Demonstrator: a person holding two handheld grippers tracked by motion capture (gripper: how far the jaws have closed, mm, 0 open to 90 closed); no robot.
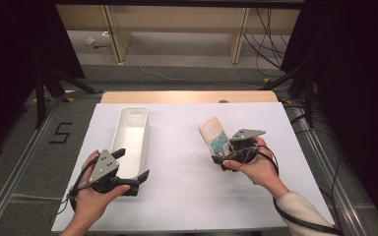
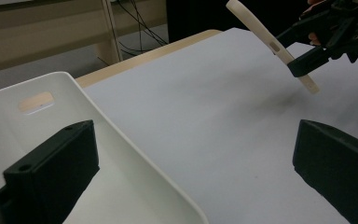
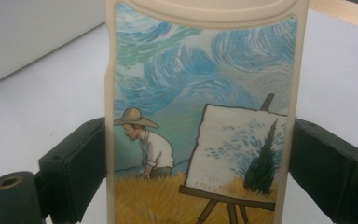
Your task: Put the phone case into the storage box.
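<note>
Both jaws of the right hand-held gripper [image 1: 225, 153] clamp the phone case [image 1: 213, 132].

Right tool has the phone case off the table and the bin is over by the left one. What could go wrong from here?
1. The right tool grips the phone case only by its thin side edges near one end; most of it sticks out beyond the jaws, so it might pivot or slip during the carry.
2. The left tool sits open astride the near end of the white bin, one jaw inside. It may block the drop or nudge the bin.
</note>
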